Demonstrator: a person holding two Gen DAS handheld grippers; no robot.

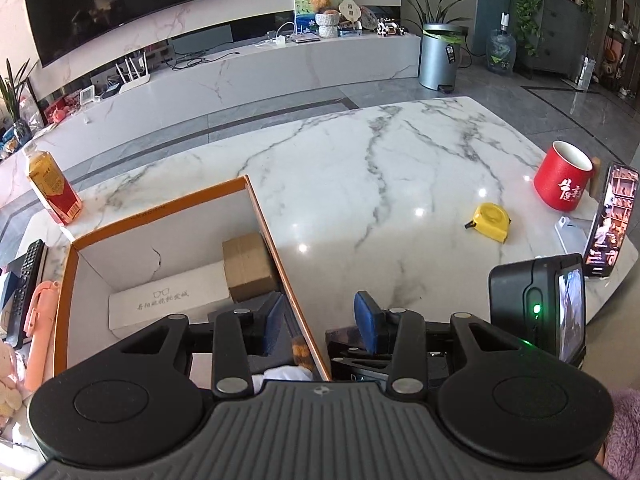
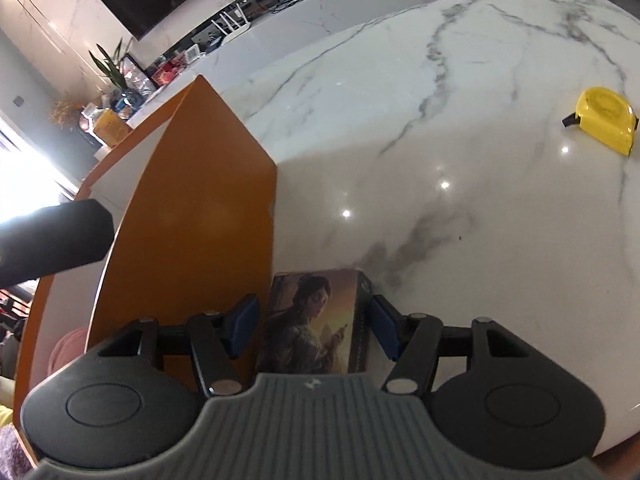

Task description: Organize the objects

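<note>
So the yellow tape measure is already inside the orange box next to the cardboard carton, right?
Not quite. The yellow tape measure lies out on the marble table, not in the orange box. The left wrist view shows it; the cardboard carton is indeed inside.

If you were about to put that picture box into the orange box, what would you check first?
1. Picture box sits between the right gripper's fingers: ok.
2. Pads pressing on it: cannot tell.
3. Free floor in the orange box beside the white case and cardboard box: ok.
4. Left gripper out of the way: not ok, its open fingers straddle the orange box's wall.
5. Yellow tape measure clear of the path: ok.
</note>
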